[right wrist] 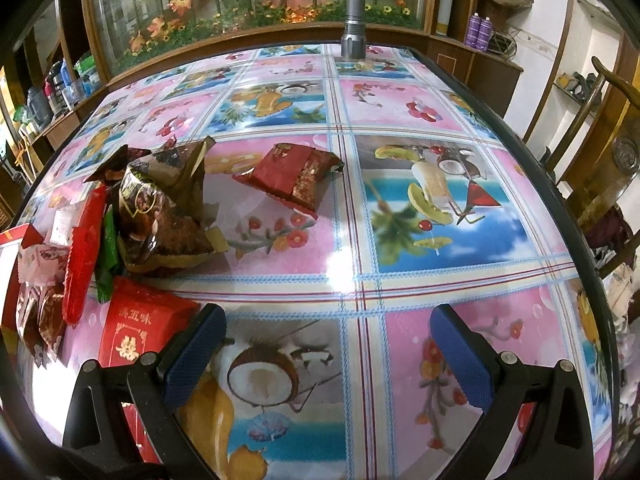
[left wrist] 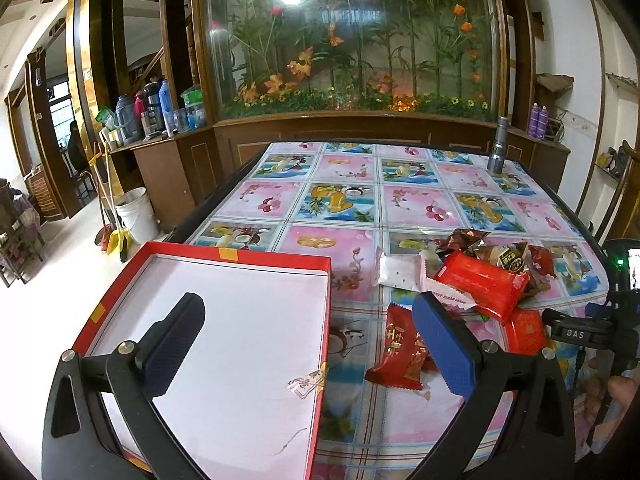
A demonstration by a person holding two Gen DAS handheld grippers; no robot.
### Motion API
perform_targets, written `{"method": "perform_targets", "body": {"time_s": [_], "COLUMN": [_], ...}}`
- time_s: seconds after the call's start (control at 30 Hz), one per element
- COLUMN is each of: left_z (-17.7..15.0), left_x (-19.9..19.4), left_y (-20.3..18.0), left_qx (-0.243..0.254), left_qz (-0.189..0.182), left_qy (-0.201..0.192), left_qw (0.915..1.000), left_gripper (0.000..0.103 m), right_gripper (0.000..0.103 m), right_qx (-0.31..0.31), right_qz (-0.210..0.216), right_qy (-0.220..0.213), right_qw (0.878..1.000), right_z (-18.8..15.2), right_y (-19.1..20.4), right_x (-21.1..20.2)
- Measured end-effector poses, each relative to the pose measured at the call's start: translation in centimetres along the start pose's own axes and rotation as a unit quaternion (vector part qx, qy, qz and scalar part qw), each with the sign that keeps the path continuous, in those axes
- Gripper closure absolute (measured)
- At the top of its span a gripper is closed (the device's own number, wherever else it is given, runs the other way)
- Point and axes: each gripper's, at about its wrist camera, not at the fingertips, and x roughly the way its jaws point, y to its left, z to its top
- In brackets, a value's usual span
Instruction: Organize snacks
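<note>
Box: red box (left wrist: 320, 280) empty; snack pile (left wrist: 486, 276) just beside it.
Jaws: left gripper (left wrist: 308, 344), right gripper (right wrist: 326, 354) both spread, empty.
Advice: pinch one packet, likely by its crimped edge.

One box (left wrist: 324, 280), one heap of snacks (left wrist: 492, 276) on our table (right wrist: 440, 272).
We count one torch (right wrist: 354, 20), two purple cans (right wrist: 480, 30) and one white bucket (left wrist: 138, 214); the heaped packets overlap beyond sure counting.

The desk (right wrist: 400, 264) wears a glossy, smooth plastic cloth that mirrors the lamps. The snack packets (right wrist: 292, 178) are shiny, crinkled foil and film, while the red box (left wrist: 224, 254) looks like matt cardboard lined with white paper. The torch (right wrist: 354, 26) is dull grey metal.
</note>
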Motion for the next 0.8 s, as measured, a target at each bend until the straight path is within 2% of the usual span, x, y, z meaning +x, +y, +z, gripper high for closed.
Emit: {"method": "perform_targets", "body": {"time_s": [0.57,0.8], "left_z": [-0.1,-0.2], "left_x": [0.1,0.1], "left_y": [0.2,0.8], "left_qx": [-0.001,-0.005], "left_qz": [0.002,0.004], "left_qy": [0.001,0.000], "left_qw": [1.0000,1.0000], "left_gripper": [0.000,0.000], "right_gripper": [0.000,0.000], "right_qx": [0.006,-0.031], "right_qz": [0.062,0.081], "right_qy": [-0.024,-0.023], "right_qw": [0.998,0.996], "right_z": [-1.2,-1.7], "right_y": [1.5,4.5], "right_x": [-2.9,-4.4]}}
